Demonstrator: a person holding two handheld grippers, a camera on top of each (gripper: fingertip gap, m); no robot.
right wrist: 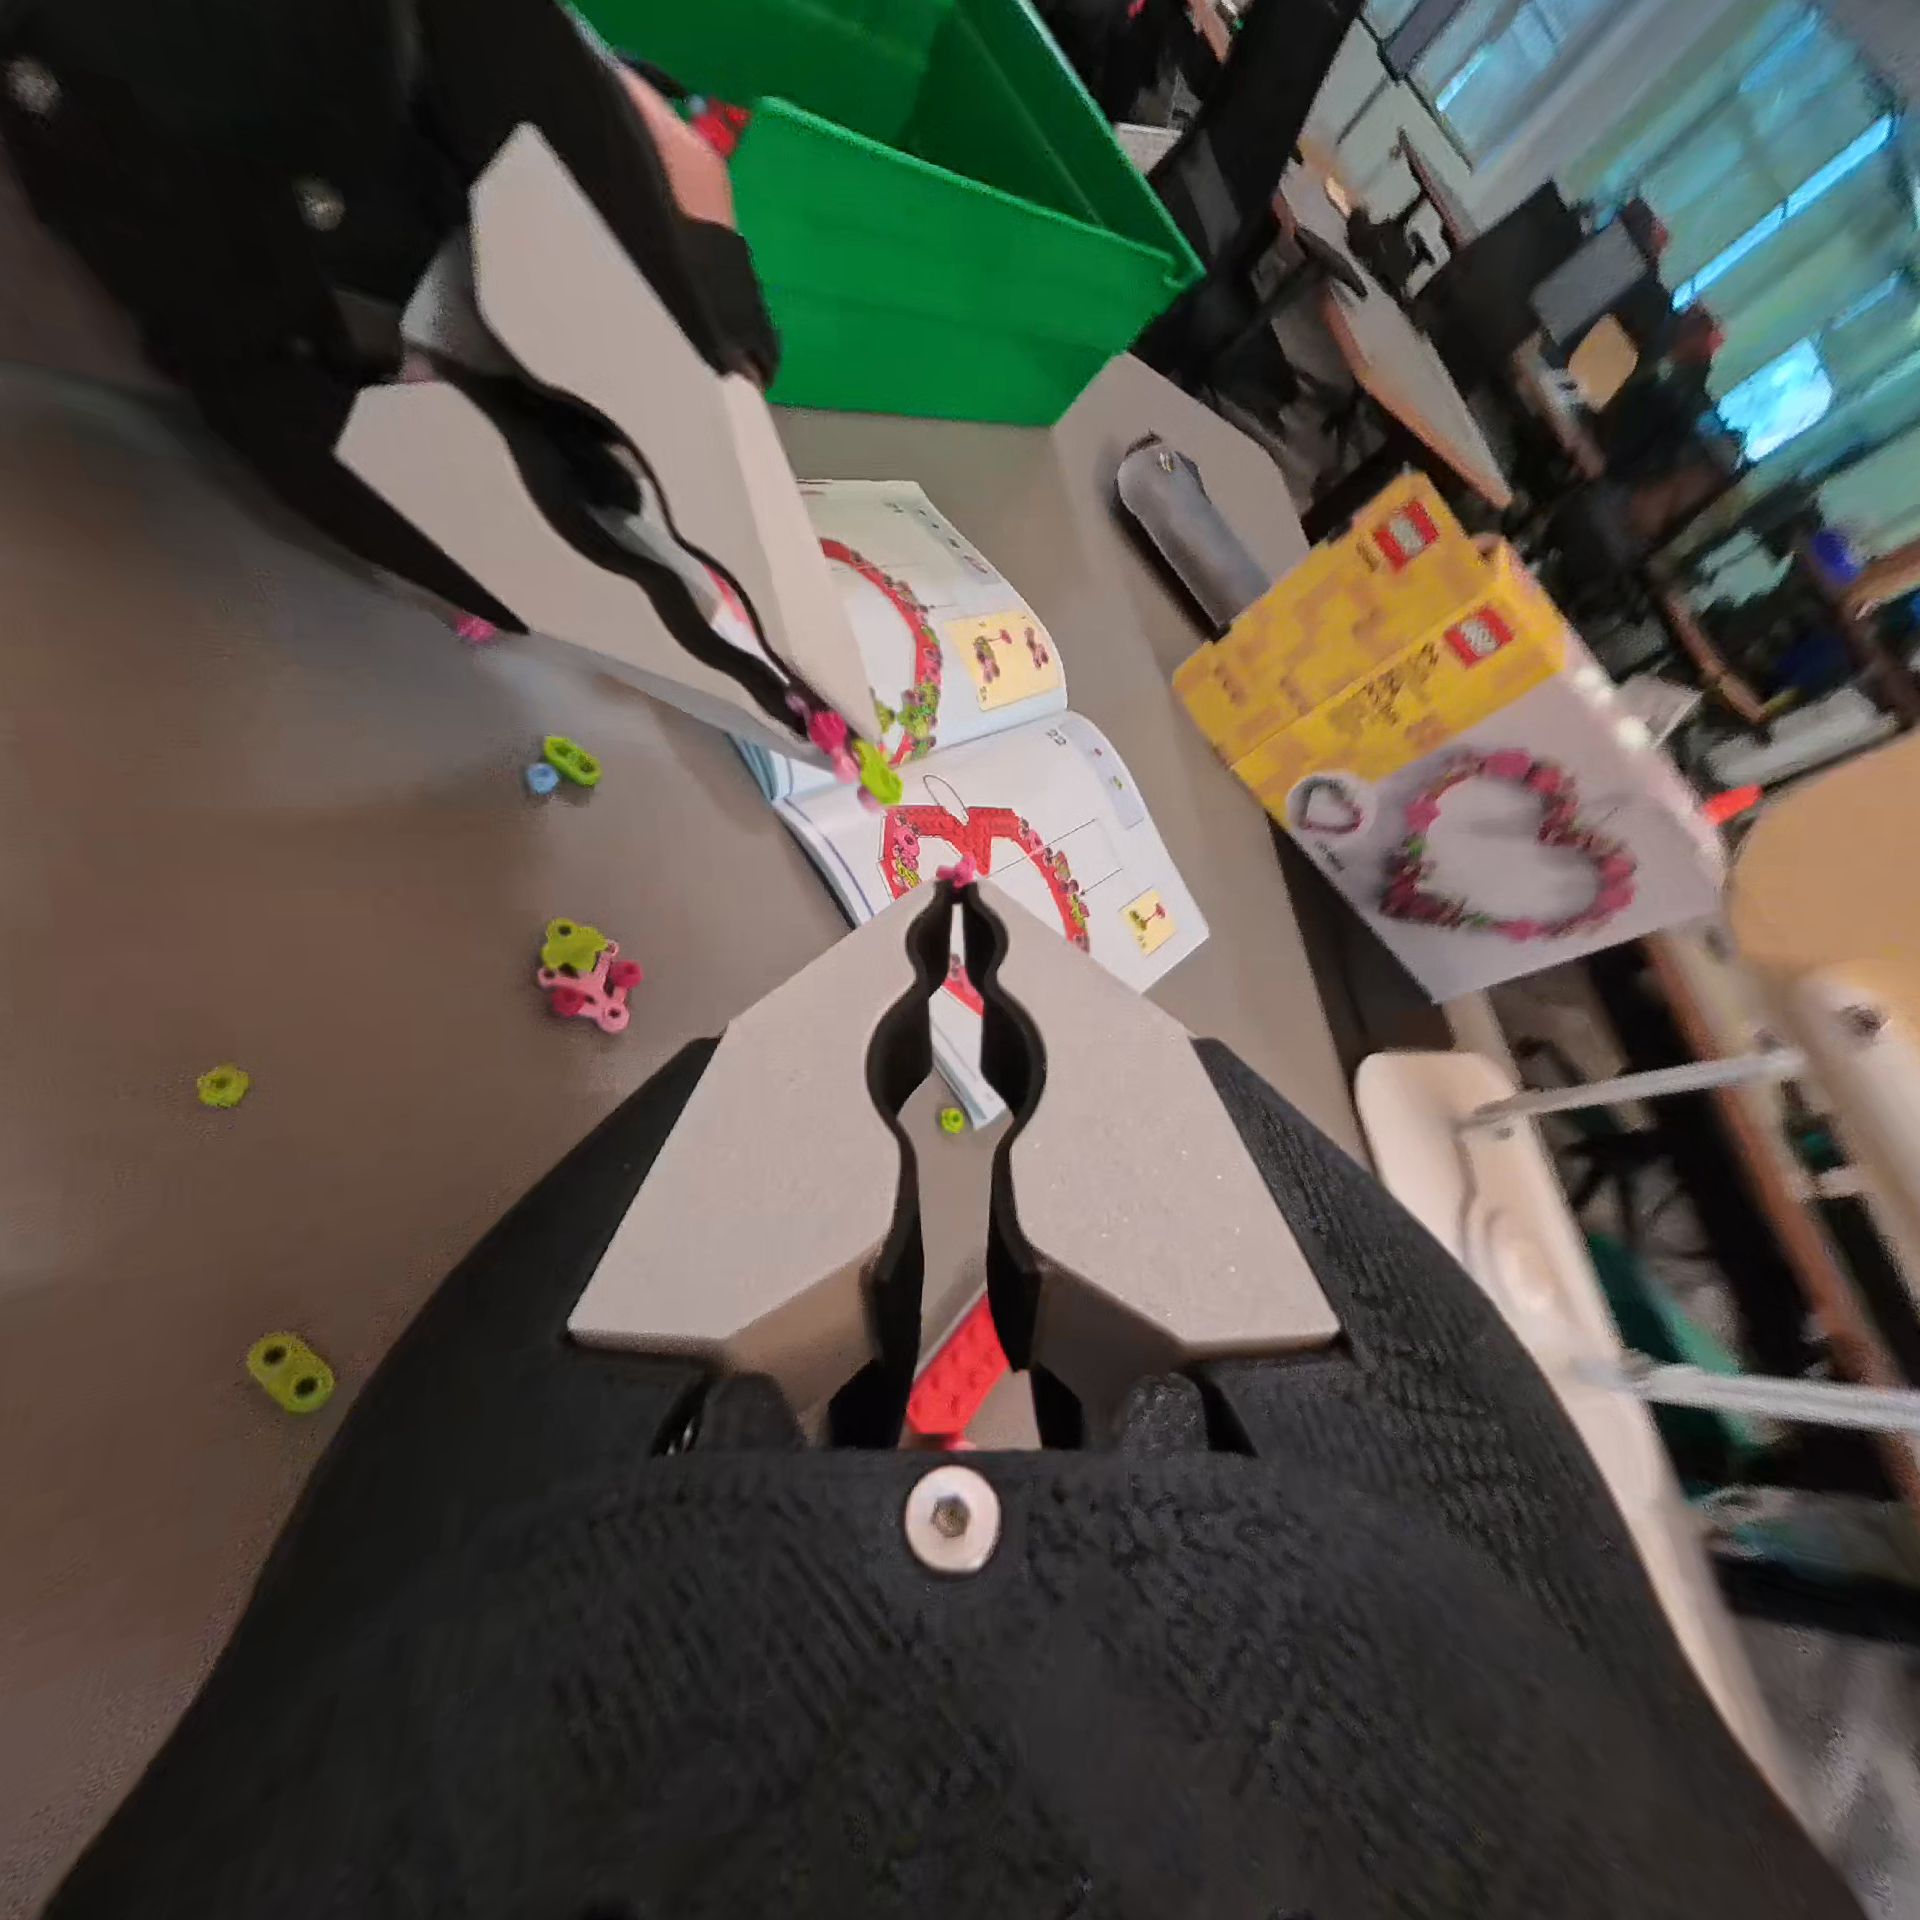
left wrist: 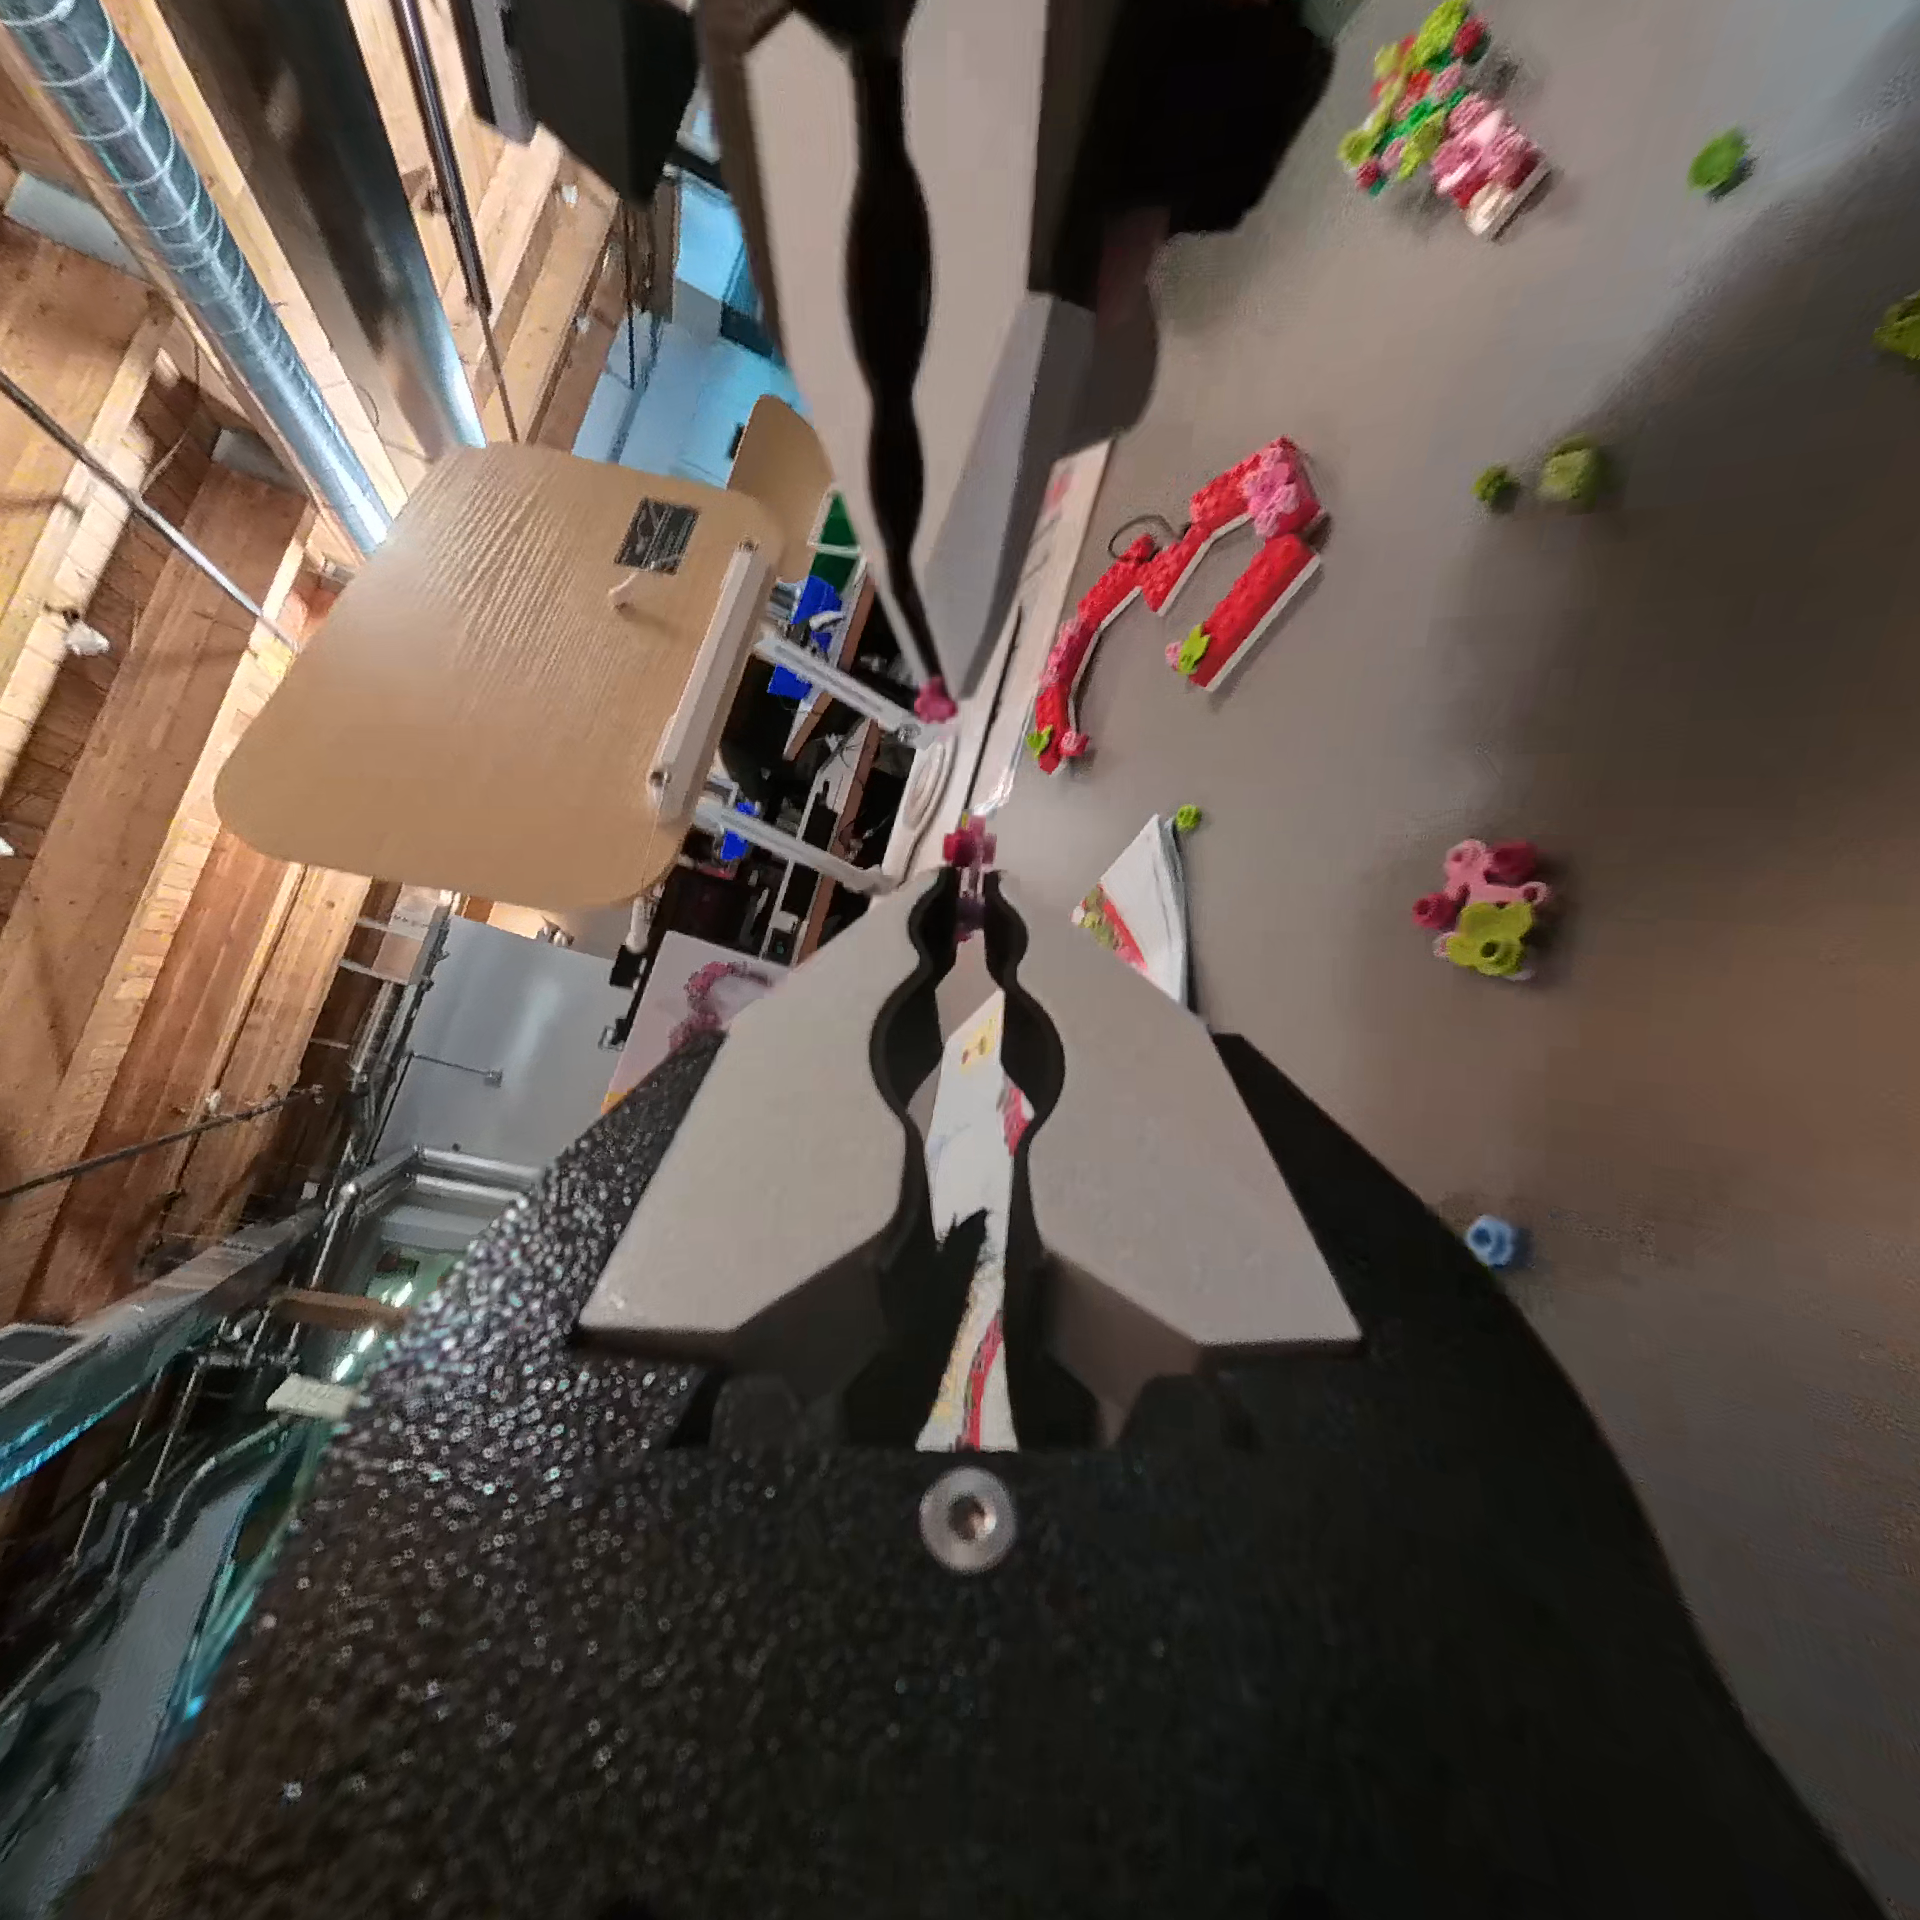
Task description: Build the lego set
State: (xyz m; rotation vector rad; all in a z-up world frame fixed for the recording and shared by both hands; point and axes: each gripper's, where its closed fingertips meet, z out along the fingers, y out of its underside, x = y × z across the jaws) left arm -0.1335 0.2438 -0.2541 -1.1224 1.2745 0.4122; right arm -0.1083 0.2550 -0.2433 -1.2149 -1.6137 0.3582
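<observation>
Left claw [left wrist: 966, 883]: narrow, pinching a small pink flower piece [left wrist: 968, 844]. Right claw [right wrist: 958, 891]: narrow, pinching another pink piece [right wrist: 957, 871]. Both held above the grey surface [left wrist: 1558, 1091], near each other. Judgement: align studs squarely, press gently. Count: two red heart sections [left wrist: 1184, 603]; one open instruction booklet [right wrist: 997, 790]; two yellow boxes [right wrist: 1392, 644]

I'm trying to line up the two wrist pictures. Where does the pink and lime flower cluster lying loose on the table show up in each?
Left wrist view: flower cluster at right of centre, on the grey table.
Right wrist view: flower cluster at left of centre, left of the right gripper.
Shared landmark: the open instruction booklet.
</observation>
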